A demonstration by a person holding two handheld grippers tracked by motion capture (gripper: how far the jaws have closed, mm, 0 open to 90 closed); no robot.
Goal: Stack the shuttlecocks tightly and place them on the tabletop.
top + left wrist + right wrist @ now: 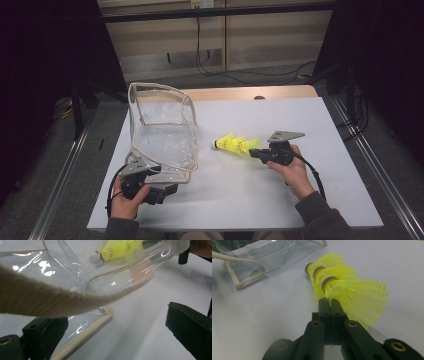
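Yellow plastic-mesh shuttlecocks, nested as a short stack (235, 145), are held just above the white table (300, 200), to the right of the clear soft-plastic bag with beige fabric trim (162, 135) and apart from it. The stack points cork-end first towards the bag.

Right gripper (329, 303): jaws closed flat together, pinching the skirt edge of the rearmost shuttlecock. The grip sits at the rim of the mesh, not on the corks.

Left gripper (115, 337): jaws stand wide apart. The bag's trimmed edge lies over the left jaw and a beige webbing strap (50, 302) crosses in front of the camera. Nothing is clamped between them; whether the left jaw props the bag's rim cannot be told.

Handling assessment, shuttlecocks: judged very light. The mesh skirts look thin and springy and would likely deform under a hard squeeze. The pieces appear merely slotted into each other, so a tilt or a jolt could let the front ones slide off. A hold nearer the corks would be firmer than one at the skirt rim.

Handling assessment, bag: judged limp, glossy and slippery, its walls creased and sagging. The stitched trim or the strap offers the surest purchase. The mouth would probably collapse unless held open.
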